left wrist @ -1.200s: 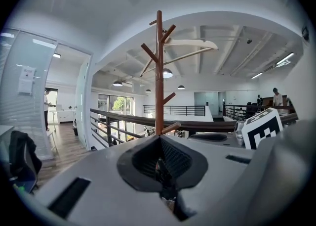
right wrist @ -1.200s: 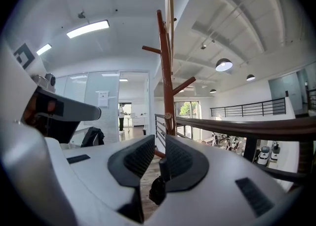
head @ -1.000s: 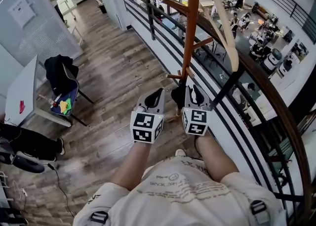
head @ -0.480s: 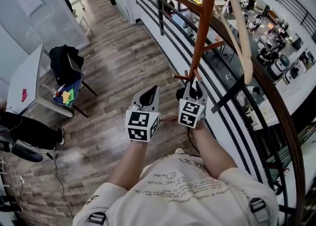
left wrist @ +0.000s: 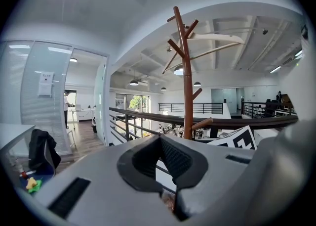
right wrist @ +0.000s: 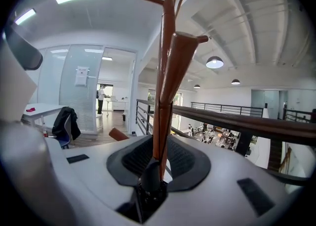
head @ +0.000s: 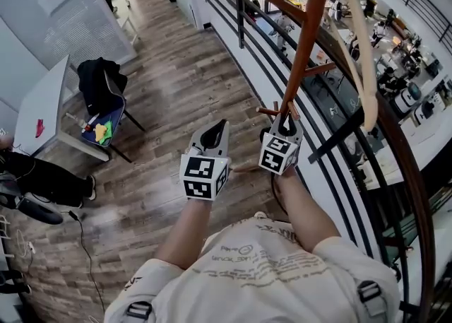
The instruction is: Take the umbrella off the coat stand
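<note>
Umbrella [head: 360, 53]: cream and furled, hanging from an upper peg of the coat stand [head: 307, 39], on its railing [head: 240, 3] side.
Coat stand: upright at the floor's railing edge.
Left gripper [head: 219, 129]: jaws pressed together, empty, left of the pole.
Right gripper [head: 284, 124]: jaws narrow, tips against the pole, which fills the slit; grip unclear.

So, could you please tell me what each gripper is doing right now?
Left gripper: closed, empty.
Right gripper: closed on a slim brown shaft at the coat stand; what it belongs to cannot be told.
</note>
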### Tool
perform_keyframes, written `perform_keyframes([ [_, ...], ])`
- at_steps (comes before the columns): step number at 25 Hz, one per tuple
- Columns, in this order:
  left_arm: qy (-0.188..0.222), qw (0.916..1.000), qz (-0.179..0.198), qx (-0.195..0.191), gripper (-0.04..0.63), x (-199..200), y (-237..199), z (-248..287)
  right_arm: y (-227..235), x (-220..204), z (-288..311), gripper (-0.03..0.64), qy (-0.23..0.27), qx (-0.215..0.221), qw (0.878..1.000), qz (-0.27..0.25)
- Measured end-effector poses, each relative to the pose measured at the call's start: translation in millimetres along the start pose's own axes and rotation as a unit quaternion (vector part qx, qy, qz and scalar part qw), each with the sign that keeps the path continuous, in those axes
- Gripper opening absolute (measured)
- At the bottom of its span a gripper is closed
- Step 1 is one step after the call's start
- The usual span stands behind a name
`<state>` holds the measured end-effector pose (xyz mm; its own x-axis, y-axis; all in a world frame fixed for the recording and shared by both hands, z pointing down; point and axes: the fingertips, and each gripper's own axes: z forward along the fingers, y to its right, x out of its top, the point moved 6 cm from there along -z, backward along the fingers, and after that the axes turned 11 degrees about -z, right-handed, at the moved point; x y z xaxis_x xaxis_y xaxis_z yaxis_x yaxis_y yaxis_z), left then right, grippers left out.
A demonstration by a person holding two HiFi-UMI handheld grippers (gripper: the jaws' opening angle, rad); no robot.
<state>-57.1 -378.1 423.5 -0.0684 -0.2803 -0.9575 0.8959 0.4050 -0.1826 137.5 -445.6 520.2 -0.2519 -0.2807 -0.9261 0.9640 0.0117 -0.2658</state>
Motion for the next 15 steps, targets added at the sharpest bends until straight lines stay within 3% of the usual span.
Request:
perform_keyframes([
  [4, -0.003, 1.0, 0.0, 0.0, -0.008, 1.7, -2.0, 3.9, 0.1, -2.3, 6.0, 0.066, -0.018, -0.02, 1.0, -0.014],
  [7, -0.004, 1.0, 0.001, -0.001, -0.008, 0.8, -3.8, 4.6, 0.8, -3.6, 7.1, 0.011, -0.018, -0.024, 0.999, -0.022],
  [15, -0.005, 0.9999, 0.004, -0.011, -0.008, 0.8, -4.7, 3.1, 1.0, -1.6, -0.1, 0.005, -0.029, -0.016, 0.999, -0.006],
])
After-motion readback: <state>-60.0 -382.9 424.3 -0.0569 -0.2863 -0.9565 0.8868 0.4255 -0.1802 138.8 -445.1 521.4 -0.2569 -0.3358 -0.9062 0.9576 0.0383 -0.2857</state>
